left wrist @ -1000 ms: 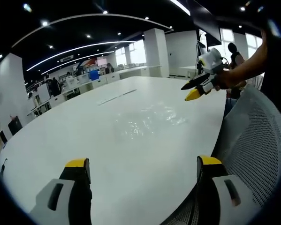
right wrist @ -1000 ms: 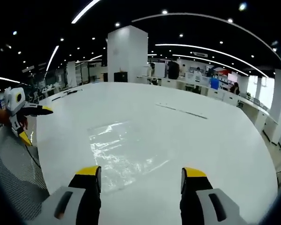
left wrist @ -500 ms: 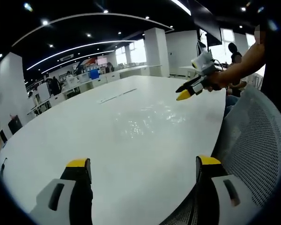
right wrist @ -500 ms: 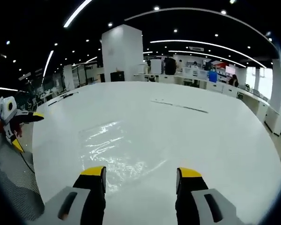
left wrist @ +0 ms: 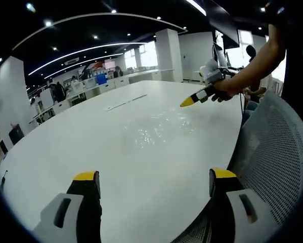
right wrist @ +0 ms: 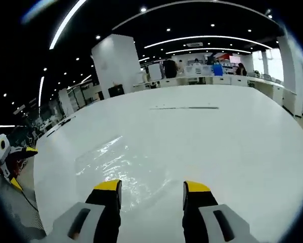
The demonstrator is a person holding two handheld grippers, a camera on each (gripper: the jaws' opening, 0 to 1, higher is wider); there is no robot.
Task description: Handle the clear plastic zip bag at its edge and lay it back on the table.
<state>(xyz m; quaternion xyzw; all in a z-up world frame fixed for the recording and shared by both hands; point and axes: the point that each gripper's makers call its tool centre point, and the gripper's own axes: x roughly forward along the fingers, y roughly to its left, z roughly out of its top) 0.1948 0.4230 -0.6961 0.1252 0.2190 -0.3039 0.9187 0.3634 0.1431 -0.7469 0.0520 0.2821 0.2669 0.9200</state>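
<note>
White table (left wrist: 65, 147), smooth, glossy, rounded edge, spreading wide. Grey mesh chair back (left wrist: 277, 152) standing at table edge. Clear plastic zip bag (right wrist: 118, 164), thin, crinkled, glinting, lying flat on table just ahead of my right gripper (right wrist: 152, 188), untouched. My right gripper's jaws standing apart, yellow-tipped, hovering over bag's near edge. My left gripper (left wrist: 154, 177) hanging near table edge, jaws wide apart, gripping nothing.

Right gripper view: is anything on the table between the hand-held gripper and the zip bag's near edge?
Nothing visible. The right hand-held gripper, jaws open, points straight at the clear zip bag lying flat on the white table, with bare tabletop around it. The left hand-held gripper sits off to the side.
</note>
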